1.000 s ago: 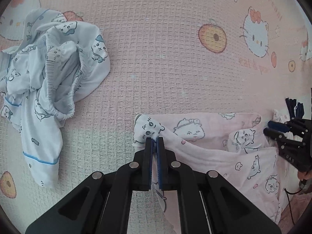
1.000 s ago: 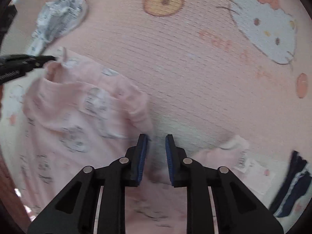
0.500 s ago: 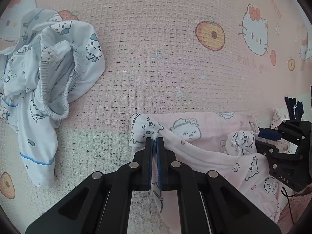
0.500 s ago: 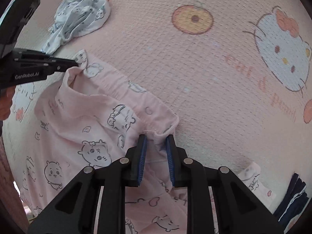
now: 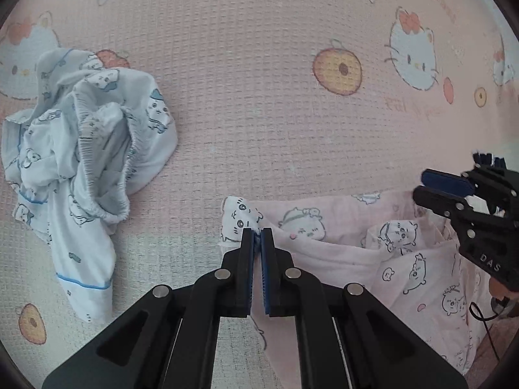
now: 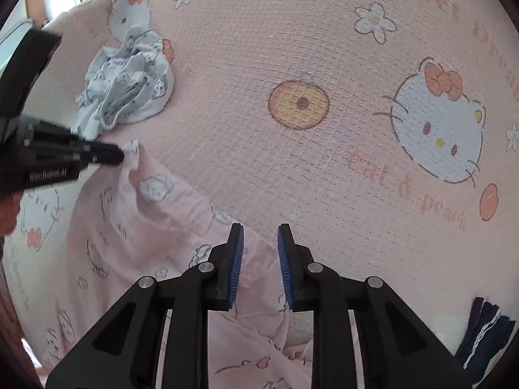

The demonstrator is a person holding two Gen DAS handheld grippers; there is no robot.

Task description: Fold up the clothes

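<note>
Left gripper (image 5: 257, 234): fingers together, clamped on one corner of the pink garment's (image 5: 350, 253) top hem; a small bunch of printed cloth sticks out past the tips.
Right gripper (image 6: 257, 233): fingers apart with a clear gap; the hem of the pink garment lies under and between them, and the blue pads do not press on it.
Pink garment: spread on the pink blanket (image 5: 259, 81) with a cartoon cat and fruit print. Its hem runs from the corner the left gripper holds to the spot under the right gripper; the rest of the cloth trails toward the near edge of the blanket.
Pale blue garment (image 5: 81, 162): crumpled in a heap, elastic waistband showing, well apart from the pink one on the left gripper's side.
Dark striped cloth (image 6: 480, 337): at the edge of the right wrist view, beyond the pink garment's far end.
Blanket: waffle weave; whether a bed or a surface lies beneath, I cannot tell.
</note>
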